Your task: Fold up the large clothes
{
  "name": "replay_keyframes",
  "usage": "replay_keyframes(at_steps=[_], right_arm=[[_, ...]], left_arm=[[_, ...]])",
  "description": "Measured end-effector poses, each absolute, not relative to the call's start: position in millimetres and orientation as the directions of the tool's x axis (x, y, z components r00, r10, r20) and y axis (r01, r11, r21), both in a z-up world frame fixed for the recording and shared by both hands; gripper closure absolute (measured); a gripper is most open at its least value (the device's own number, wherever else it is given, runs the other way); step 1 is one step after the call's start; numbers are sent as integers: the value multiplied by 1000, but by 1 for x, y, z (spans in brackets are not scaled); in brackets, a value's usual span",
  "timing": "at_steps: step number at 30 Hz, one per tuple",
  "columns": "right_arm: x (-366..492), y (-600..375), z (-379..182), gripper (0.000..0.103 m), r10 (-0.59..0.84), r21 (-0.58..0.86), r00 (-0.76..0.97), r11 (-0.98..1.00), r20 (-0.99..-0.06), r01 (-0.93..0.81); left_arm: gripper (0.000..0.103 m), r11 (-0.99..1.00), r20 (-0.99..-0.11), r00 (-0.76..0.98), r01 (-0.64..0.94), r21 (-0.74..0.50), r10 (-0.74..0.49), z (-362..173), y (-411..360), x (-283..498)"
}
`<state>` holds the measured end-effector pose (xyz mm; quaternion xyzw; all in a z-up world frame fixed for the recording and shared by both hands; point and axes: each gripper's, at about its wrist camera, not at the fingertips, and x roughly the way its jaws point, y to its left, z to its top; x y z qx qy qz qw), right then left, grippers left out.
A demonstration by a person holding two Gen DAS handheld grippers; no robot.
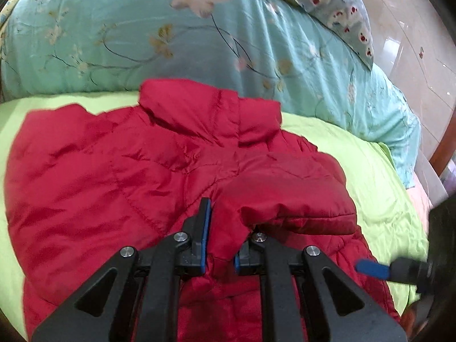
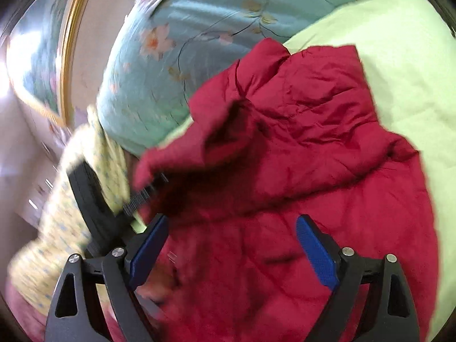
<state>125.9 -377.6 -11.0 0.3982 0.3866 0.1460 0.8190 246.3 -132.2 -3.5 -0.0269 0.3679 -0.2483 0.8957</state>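
A red puffer jacket (image 1: 119, 165) lies spread on a light green bedsheet (image 1: 379, 188), collar toward the far side. Its right sleeve (image 1: 285, 193) is folded in over the body. My left gripper (image 1: 225, 228) is shut on the end of that sleeve, with red fabric pinched between the blue pads. In the right wrist view the same jacket (image 2: 313, 156) fills the middle. My right gripper (image 2: 230, 228) is open and empty just above the jacket's lower part. Its blue tip also shows in the left wrist view (image 1: 373, 268), at the right.
A rolled turquoise floral quilt (image 1: 142, 34) lies behind the jacket. A blue-white patterned pillow (image 1: 327, 2) sits on it at the right. The bed's edge and tiled floor (image 1: 421, 42) are at the far right. A yellow patterned cloth (image 2: 71, 199) hangs at the left in the right wrist view.
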Motion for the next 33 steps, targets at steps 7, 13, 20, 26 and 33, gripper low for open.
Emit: replay_keyframes(at_steps=[7, 13, 20, 26, 33], right_arm=[[190, -383, -42, 37, 672, 911, 645, 400, -364, 98], [218, -379, -51, 88, 660, 895, 633, 430, -404, 123], [214, -383, -20, 90, 565, 812, 681, 578, -467, 78], [182, -401, 10, 90, 450, 716, 748, 696, -488, 48], [183, -405, -31, 90, 371, 613, 674, 775, -638, 154]], left_arm=[[92, 870, -659, 598, 456, -187, -455, -14, -143, 238], [55, 874, -713, 555, 454, -174, -430, -19, -133, 237], [22, 891, -704, 581, 421, -170, -409, -6, -102, 220], [22, 905, -657, 631, 370, -211, -412, 17, -57, 237], [22, 919, -711, 596, 342, -197, -374, -1, -45, 287]])
